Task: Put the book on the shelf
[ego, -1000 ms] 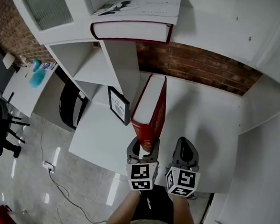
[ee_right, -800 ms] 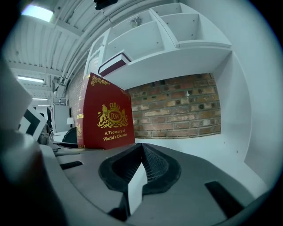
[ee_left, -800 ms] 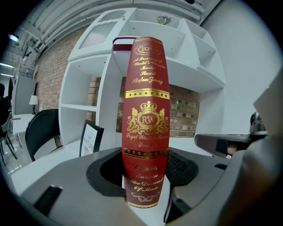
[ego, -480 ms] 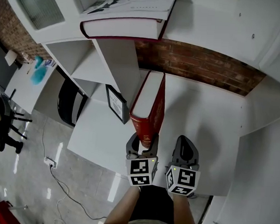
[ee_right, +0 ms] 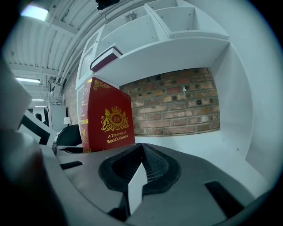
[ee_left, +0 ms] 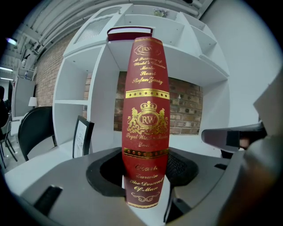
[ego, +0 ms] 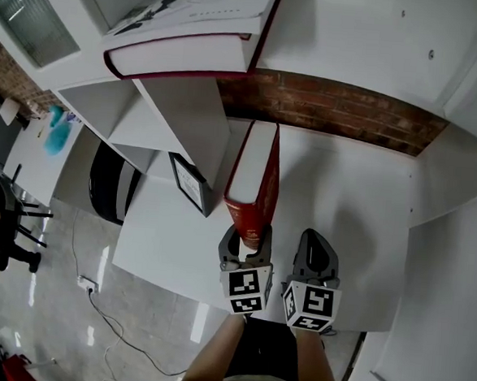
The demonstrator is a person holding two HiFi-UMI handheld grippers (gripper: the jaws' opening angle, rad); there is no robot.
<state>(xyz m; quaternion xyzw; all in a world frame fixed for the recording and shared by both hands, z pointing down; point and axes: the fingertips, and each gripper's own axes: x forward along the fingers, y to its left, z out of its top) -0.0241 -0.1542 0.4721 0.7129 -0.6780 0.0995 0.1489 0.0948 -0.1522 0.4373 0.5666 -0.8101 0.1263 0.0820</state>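
A white shelf unit [ego: 345, 177] backs onto a brick wall [ego: 334, 111]; at the front of its wide lower bay the left gripper [ego: 247, 242] is clamped on the foot of a red book's [ego: 253, 174] spine, and the right gripper [ego: 316, 241] beside it is closed on nothing. The book stands upright, long axis vertical, spine facing the grippers. A framed picture [ego: 188, 184] stands in the bay to the left, and a second book [ego: 183, 47] lies flat on a shelf above.

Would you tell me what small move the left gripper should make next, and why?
Probably open the left gripper and ease back: its jaws clamp the spine of the red book, which stands upright on the white shelf beside the divider, apparently already placed. The right gripper is shut and empty.
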